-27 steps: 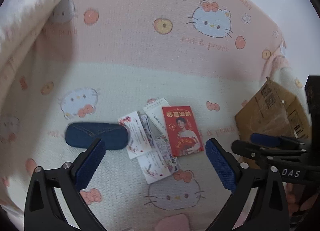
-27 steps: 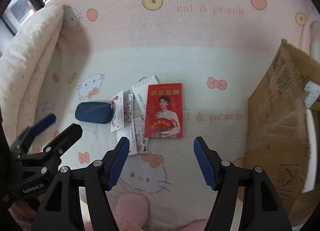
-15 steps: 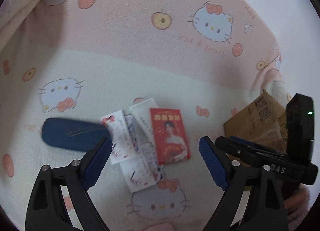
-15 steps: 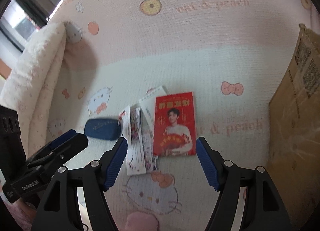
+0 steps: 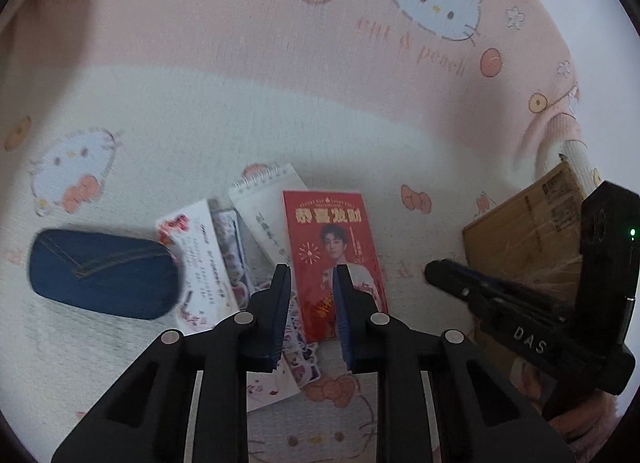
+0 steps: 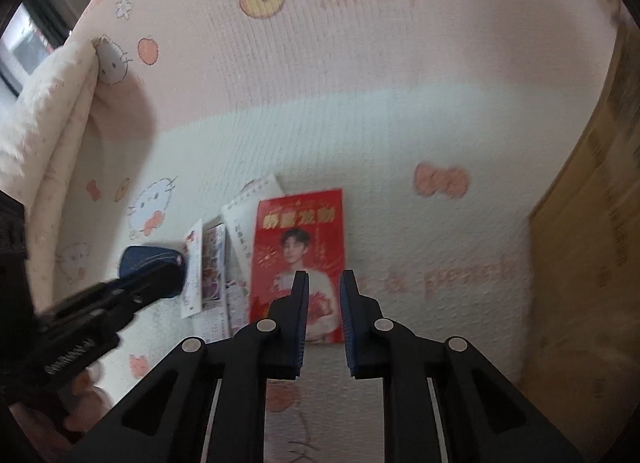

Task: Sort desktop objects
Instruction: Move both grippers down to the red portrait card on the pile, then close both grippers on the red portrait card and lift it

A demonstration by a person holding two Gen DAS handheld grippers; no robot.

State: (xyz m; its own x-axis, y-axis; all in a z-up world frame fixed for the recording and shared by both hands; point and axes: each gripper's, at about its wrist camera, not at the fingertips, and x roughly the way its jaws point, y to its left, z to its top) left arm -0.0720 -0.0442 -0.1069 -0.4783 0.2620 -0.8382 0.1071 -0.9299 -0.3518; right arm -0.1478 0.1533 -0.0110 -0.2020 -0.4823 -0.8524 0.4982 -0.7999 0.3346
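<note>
A red envelope with a man's portrait lies on the Hello Kitty blanket, on top of a spiral notepad and several sticker sheets and cards. A dark blue denim case lies left of them. My left gripper hovers above the envelope's lower part, jaws nearly closed with a narrow gap and nothing between them. My right gripper hovers above the same red envelope, also nearly closed and empty. The denim case shows partly behind the left gripper's body.
A cardboard box stands at the right, large in the right wrist view. A folded cream quilt lies at the left. The right gripper's body sits in front of the box.
Both grippers have closed from wide open to a narrow gap. Both have moved in over the red envelope.
</note>
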